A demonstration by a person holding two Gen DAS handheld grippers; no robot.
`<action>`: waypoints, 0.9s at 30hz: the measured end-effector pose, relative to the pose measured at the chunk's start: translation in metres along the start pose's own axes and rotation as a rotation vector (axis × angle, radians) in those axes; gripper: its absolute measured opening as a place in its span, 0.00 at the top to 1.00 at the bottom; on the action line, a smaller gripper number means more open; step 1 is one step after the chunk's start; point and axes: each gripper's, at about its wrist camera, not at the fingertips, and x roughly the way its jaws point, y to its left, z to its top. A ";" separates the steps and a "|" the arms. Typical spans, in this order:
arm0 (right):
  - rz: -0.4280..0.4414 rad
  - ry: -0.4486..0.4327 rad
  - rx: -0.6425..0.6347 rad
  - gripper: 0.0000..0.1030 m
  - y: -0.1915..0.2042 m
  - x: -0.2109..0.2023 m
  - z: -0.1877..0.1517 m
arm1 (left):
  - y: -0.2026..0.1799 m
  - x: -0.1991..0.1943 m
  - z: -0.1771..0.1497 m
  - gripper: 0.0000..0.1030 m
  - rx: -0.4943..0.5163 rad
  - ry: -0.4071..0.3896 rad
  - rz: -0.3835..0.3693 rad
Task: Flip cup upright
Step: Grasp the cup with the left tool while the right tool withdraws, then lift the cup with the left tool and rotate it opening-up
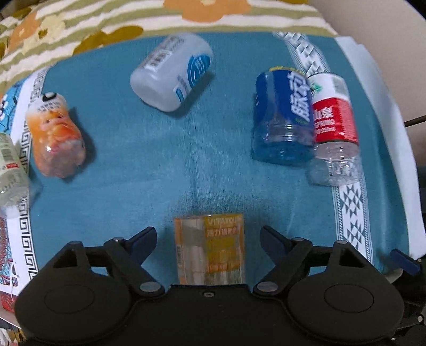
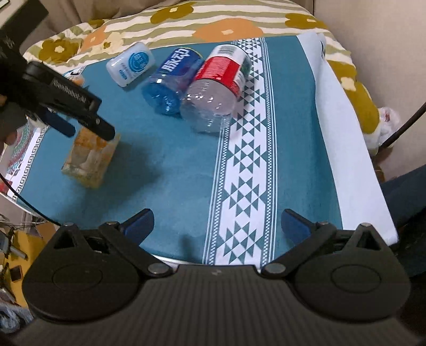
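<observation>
Left tool (image 1: 207,237) spread wide, blue fingertips (image 1: 145,235) well apart either side of the orange-yellow cup (image 1: 210,248), no contact visible on either tip. Cup standing on the teal cloth (image 1: 149,170) at near centre in the left wrist view, between the fingers, label text upright. Same cup (image 2: 89,157) at left in the right wrist view, standing on the cloth, slightly tilted in the fisheye, left tool's black linkage over its top; touching or not, cannot tell.

Right tool (image 2: 217,222) also spread wide, nothing between the fingers, hovering at the near edge of the bench (image 2: 165,259) over the white-and-teal patterned strip (image 2: 245,170). Clear of all the bottles.

Lying on their sides on the cloth: white bottle (image 1: 173,71) far centre, blue bottle (image 1: 283,117) far right, red-label bottle (image 1: 332,127) just beside it and touching, orange bottle (image 1: 54,138) at left, a clear bottle (image 1: 10,165) cut by the left edge. Floral striped bedding (image 2: 186,24) beyond the far side.
</observation>
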 end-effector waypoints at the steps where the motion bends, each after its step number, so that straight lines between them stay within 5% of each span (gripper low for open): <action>1: 0.004 0.000 0.004 0.00 -0.002 0.001 0.001 | -0.001 0.003 0.001 0.18 -0.001 0.011 0.002; 5: 0.018 0.003 0.014 0.00 -0.009 0.006 0.006 | -0.003 0.013 0.006 0.25 -0.001 0.044 0.008; 7: 0.020 0.003 0.012 0.00 -0.011 0.008 0.008 | -0.002 0.017 0.007 0.38 -0.004 0.061 0.006; 18: 0.037 -0.006 0.036 0.00 -0.016 0.009 0.016 | 0.000 0.009 0.005 0.40 0.001 0.039 -0.013; 23: 0.043 -0.031 0.041 0.00 -0.013 0.001 0.021 | 0.002 -0.031 -0.014 0.40 -0.009 -0.120 -0.032; 27: 0.063 -0.040 0.055 0.00 -0.010 -0.002 0.025 | 0.003 -0.054 -0.044 0.40 -0.045 -0.368 -0.028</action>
